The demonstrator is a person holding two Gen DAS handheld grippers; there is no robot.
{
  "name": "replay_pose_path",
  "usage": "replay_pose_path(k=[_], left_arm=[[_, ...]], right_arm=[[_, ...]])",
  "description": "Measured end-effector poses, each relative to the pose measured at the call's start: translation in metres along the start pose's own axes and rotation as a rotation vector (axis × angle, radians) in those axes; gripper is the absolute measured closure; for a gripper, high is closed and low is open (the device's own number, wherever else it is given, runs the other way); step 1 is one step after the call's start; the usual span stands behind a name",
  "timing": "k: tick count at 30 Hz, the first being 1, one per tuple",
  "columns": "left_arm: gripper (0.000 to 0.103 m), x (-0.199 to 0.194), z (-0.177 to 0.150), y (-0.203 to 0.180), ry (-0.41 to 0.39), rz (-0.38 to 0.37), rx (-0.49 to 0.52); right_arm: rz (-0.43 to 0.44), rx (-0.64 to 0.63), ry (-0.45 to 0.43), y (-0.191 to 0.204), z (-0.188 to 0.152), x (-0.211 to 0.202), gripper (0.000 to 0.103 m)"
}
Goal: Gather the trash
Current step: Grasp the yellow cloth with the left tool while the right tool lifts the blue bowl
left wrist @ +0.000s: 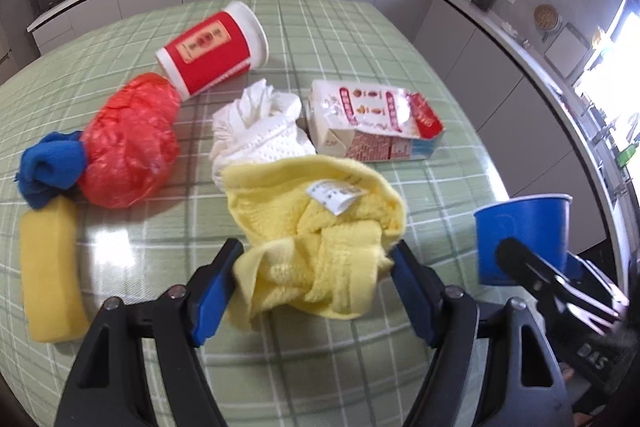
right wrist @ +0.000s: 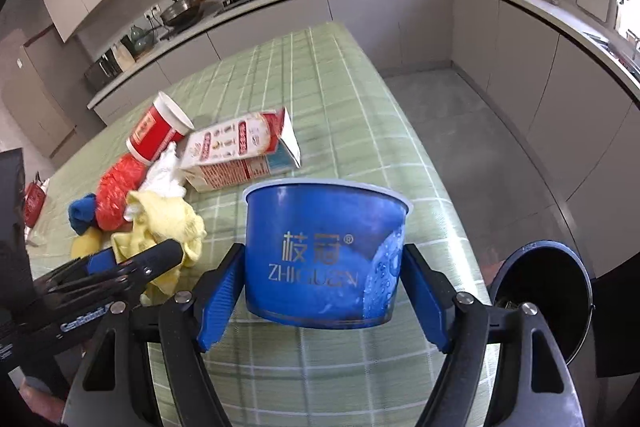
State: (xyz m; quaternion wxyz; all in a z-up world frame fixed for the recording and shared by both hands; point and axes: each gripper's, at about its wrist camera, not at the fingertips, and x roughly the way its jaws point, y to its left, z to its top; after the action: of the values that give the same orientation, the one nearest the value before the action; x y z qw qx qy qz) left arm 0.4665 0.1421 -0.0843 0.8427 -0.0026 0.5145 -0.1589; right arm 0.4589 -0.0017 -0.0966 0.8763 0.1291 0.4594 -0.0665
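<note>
While right claw (right wrist: 322,291) clamps blue cup (right wrist: 324,251) — left claw (left wrist: 316,267) clamps yellow cloth (left wrist: 316,247) | carton (left wrist: 372,123) beyond.

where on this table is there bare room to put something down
Bare tablecloth runs behind the red cup and the carton to the far edge, and right of the carton. It is crowded on the left, where the yellow cloth, tissue, red bag and sponge lie together.

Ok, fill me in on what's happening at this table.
A person with two handheld grippers is clearing trash. The right gripper is shut on a blue cup near the bin off the table's edge. The left gripper straddles a yellow cloth. A red cup, carton and tissue wait.
</note>
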Motion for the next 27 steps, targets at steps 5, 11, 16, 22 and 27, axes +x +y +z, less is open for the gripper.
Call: replay_pose_path(k=[5, 11, 16, 22, 27], left_arm=[[0.042, 0.007, -0.002, 0.005, 0.003, -0.032, -0.032], [0.06, -0.003, -0.009, 0.008, -0.023, -0.051, -0.04], [0.06, -0.02, -0.016, 0.01, -0.061, -0.044, -0.061], [0.06, -0.035, -0.03, 0.002, -0.091, -0.034, -0.076], [0.06, -0.043, -0.043, -0.009, -0.117, -0.015, -0.098]], right_arm=[[0.015, 0.004, 0.008, -0.004, 0.0, 0.005, 0.025], [0.034, -0.001, 0.018, -0.005, 0.001, 0.007, 0.025], [0.059, -0.007, -0.013, -0.009, -0.003, -0.004, 0.026], [0.103, -0.033, -0.033, -0.017, -0.008, -0.023, 0.026], [0.14, -0.066, -0.042, -0.031, -0.014, -0.039, 0.025]])
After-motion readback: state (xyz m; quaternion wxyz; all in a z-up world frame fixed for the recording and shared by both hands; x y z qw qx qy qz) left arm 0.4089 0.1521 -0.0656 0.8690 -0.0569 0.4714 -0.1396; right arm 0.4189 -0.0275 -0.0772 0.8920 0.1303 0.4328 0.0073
